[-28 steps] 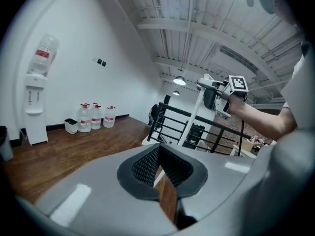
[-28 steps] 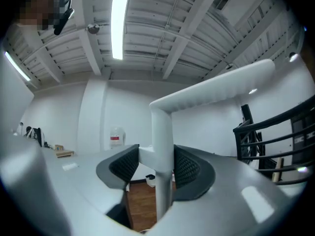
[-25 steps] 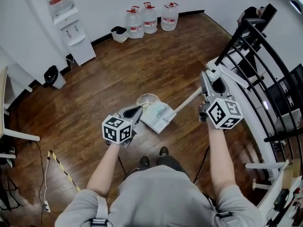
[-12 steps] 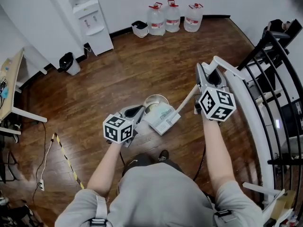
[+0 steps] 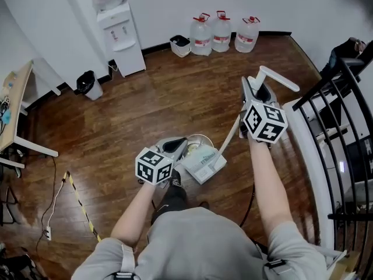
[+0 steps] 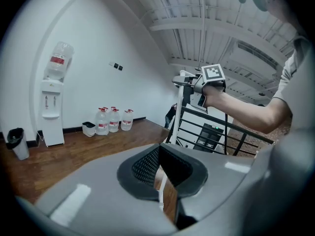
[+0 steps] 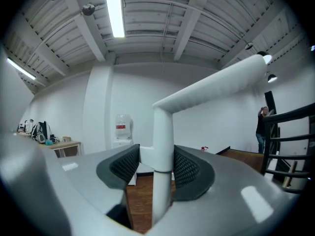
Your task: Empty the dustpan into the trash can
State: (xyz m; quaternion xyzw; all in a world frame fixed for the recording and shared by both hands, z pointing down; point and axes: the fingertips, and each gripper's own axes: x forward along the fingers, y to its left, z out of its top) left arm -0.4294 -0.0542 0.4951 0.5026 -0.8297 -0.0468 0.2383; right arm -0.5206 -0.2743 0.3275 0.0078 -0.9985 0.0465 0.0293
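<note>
**Operator:** Where is the dustpan (image 5: 205, 161), and what holds it?

**Technician:** It hangs above the wooden floor (image 5: 134, 115), just in front of the person, pan end low. Its long white handle (image 7: 162, 132) rises to the right gripper (image 5: 254, 92), whose jaws are closed on the shaft just under the bent top grip. The left gripper (image 5: 178, 147) sits beside the pan. Its jaws are drawn together to a slit, with a thin white edge showing in it. Whether that edge is gripped cannot be determined.

**Operator:** Handling characteristics?

**Technician:** Judged light, rigid plastic. The smooth round shaft may rotate in the pads, so the pan can swing. Hold high on the shaft and steady the pan rim with the left gripper.

**Operator:** Target?

**Technician:** Probably the black trash can (image 5: 87, 84), well apart, beside the water dispenser (image 5: 119, 31).
</note>
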